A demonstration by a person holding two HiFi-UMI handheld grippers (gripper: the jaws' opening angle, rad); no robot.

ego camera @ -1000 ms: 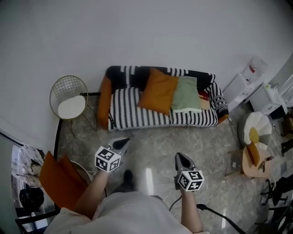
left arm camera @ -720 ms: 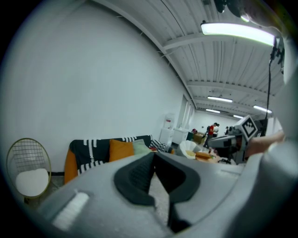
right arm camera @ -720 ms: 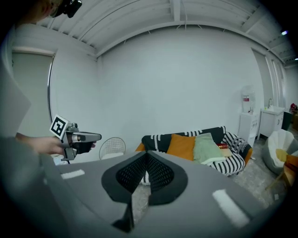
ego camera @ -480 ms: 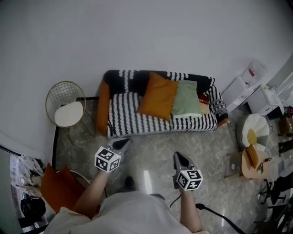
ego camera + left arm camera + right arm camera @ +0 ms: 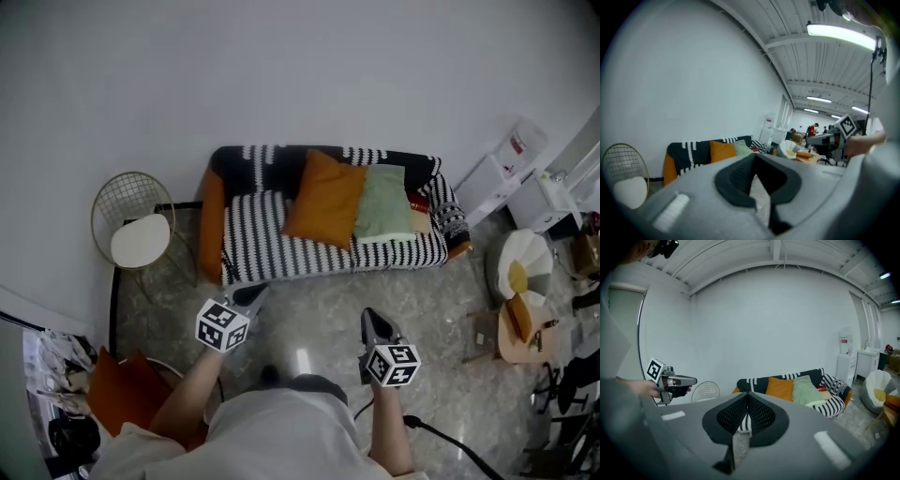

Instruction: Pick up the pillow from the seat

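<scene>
My left tool [image 5: 253,292] and right tool [image 5: 371,320] are clenched empty, well apart from the orange pillow [image 5: 325,199] on the far sofa [image 5: 267,246].

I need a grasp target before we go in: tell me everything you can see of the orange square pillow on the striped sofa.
The orange square fabric pillow looks soft and plump, plain-coloured with no visible pattern. It stands tilted, leaning back against the backrest of the black-and-white striped sofa, its lower edge on the seat near the middle. Its right side touches the pale green pillow beside it. Nothing lies on it.
</scene>
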